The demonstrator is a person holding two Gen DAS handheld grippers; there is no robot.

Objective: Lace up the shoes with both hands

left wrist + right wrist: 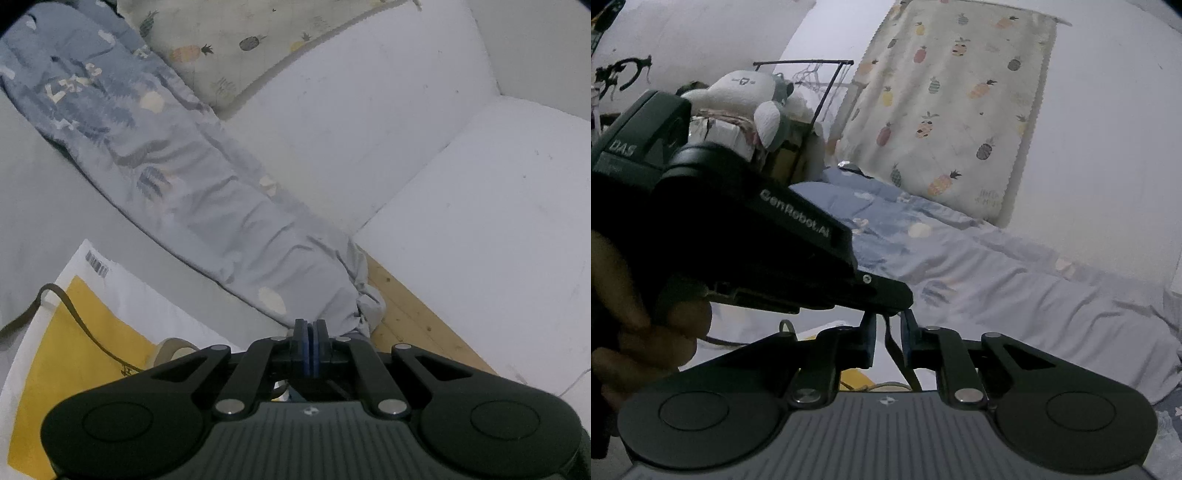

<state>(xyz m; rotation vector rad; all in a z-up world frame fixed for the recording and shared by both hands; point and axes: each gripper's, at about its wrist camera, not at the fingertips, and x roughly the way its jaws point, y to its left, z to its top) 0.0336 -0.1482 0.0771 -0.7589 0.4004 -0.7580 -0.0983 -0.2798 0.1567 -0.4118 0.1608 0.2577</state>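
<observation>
We see left gripper (pixel 309 325) squeezed tight shut, nothing seen between pads. Dark lace (pixel 79 319) curls over yellow-and-white bag (pixel 74 354) at lower left. Right gripper (pixel 888 325) open only a crack, lace (pixel 892 345) hanging in gap; maybe touching, too dim to tell. Hand (pixel 639 314) holds left gripper beside it. Blue blanket (pixel 960 266) behind.

The left gripper (pixel 888 314) body reads "GenRobot.AI", its rear block "DAS".
</observation>
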